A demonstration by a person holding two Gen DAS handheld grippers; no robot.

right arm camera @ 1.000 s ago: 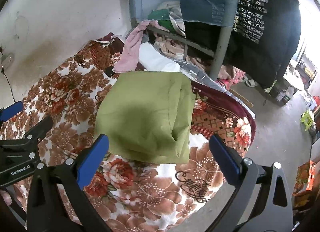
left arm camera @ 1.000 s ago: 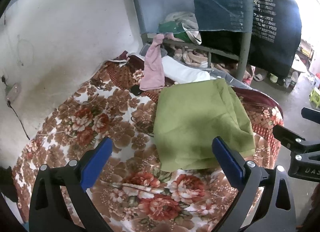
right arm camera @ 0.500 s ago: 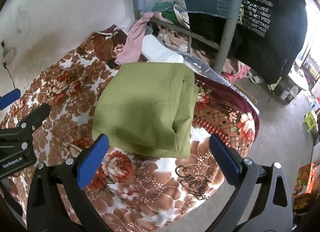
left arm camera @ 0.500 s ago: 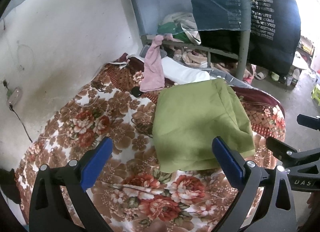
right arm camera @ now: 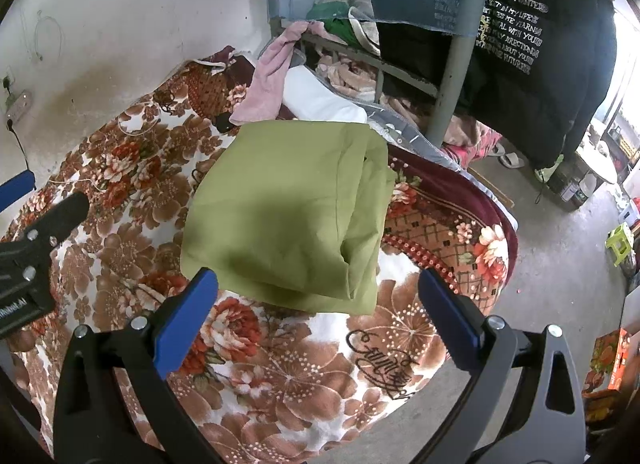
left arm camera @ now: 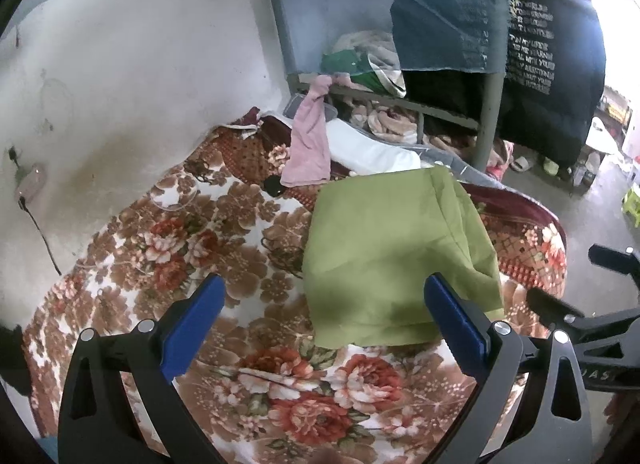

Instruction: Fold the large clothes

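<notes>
Green garment (right arm camera: 288,207) lies folded on floral blanket (right arm camera: 280,368); likely soft, light, limp. Best pinched at layered near corner. Left gripper (left arm camera: 324,320) and right gripper (right arm camera: 318,312) both spread, empty.

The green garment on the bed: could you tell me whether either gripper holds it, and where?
Nothing is held: left gripper and right gripper are open above the folded green garment.

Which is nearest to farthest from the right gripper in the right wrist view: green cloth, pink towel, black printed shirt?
From the right gripper, jaws open and empty:
1. Green cloth, folded on the floral blanket, just ahead of the fingertips.
2. Pink towel, beyond the cloth's far edge, hanging off the bed rail.
3. Black printed shirt, hung high at far right.
</notes>
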